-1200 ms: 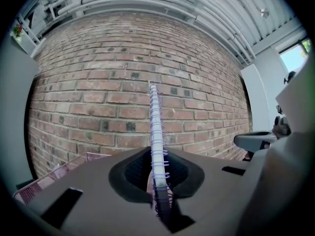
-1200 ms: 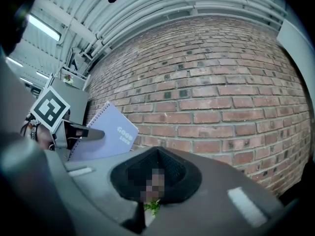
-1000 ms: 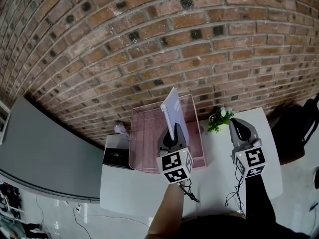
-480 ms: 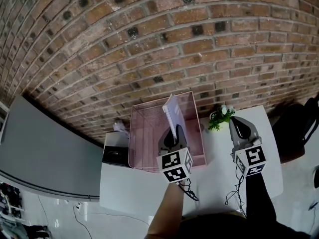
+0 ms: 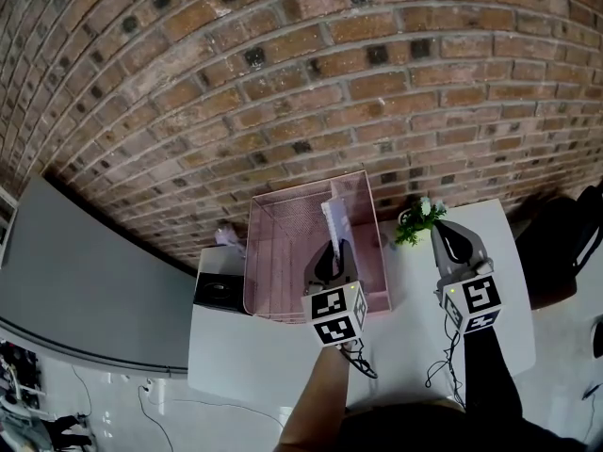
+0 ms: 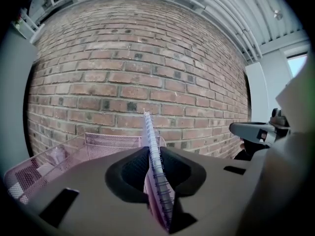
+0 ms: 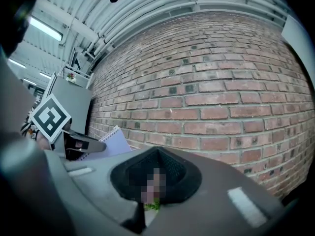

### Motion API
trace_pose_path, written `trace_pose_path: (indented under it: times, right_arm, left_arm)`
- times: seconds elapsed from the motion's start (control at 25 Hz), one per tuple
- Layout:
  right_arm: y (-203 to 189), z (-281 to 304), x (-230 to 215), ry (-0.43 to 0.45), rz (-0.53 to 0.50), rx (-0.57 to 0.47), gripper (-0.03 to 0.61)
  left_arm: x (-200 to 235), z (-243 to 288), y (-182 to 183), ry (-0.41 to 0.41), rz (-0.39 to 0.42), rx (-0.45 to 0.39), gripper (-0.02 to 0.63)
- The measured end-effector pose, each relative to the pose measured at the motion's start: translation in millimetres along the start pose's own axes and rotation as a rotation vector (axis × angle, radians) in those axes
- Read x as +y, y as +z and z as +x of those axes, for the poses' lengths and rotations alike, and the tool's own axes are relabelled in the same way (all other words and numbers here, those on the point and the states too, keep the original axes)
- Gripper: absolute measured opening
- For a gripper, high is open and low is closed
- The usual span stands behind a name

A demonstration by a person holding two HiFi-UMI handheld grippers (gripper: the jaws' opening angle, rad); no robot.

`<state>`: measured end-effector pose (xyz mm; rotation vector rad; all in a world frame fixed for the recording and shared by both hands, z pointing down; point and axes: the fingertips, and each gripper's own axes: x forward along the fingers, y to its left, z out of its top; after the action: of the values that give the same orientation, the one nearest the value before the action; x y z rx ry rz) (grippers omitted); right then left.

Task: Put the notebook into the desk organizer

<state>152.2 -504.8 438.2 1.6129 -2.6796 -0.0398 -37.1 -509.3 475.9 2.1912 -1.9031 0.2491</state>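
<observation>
A spiral-bound notebook [image 5: 334, 222] with a pale lilac cover stands on edge inside the pink wire-mesh desk organizer [image 5: 273, 252], near its right wall. My left gripper [image 5: 334, 250] hangs over the organizer with the notebook's spine [image 6: 153, 161] between its jaws. The jaws are opening, and a dark gap shows beside the spine. The organizer's mesh rim [image 6: 98, 144] shows to the left in the left gripper view. My right gripper [image 5: 450, 234] hovers over the white table to the right, shut and holding nothing. From the right gripper view the notebook [image 7: 115, 142] pokes up behind the left gripper [image 7: 83, 144].
A small green plant [image 5: 415, 222] stands just ahead of the right gripper. A black box [image 5: 219, 295] sits left of the organizer on the white table [image 5: 254, 356]. A brick wall [image 5: 311, 73] rises right behind. Cables [image 5: 358, 361] trail near the table's front.
The notebook has sunk lower into the organizer, with less of it standing above the left gripper. The right gripper has stayed where it was.
</observation>
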Motion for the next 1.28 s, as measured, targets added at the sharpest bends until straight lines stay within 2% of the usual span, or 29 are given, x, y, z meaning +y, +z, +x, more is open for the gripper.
trace_pose_path:
  times: [0.24, 0.48, 0.72, 0.84, 1.28]
  right_arm:
    - [-2.7, -4.3, -2.0, -0.003, 0.003, 0.000, 0.000]
    - [-5.1, -8.3, -2.7, -0.004, 0.005, 0.006, 0.000]
    - [-7.0, -12.7, -3.1, -0.004, 0.006, 0.009, 0.000]
    - [-6.5, -15.4, -3.4, -0.005, 0.005, 0.011, 0.000]
    - [-4.7, -24.2, -8.3, -0.014, 0.008, 0.009, 0.000]
  left_arm:
    - [-1.3, -0.2, -14.4, 0.009, 0.004, 0.028, 0.075]
    - [-4.3, -2.4, -14.5, 0.013, 0.034, 0.011, 0.081]
    - [-14.2, -8.0, -4.4, 0.031, 0.149, -0.062, 0.089]
    - [-23.1, -6.5, -1.4, 0.025, 0.200, -0.066, 0.089]
    - [-29.1, -4.9, -0.5, 0.008, 0.210, -0.079, 0.118]
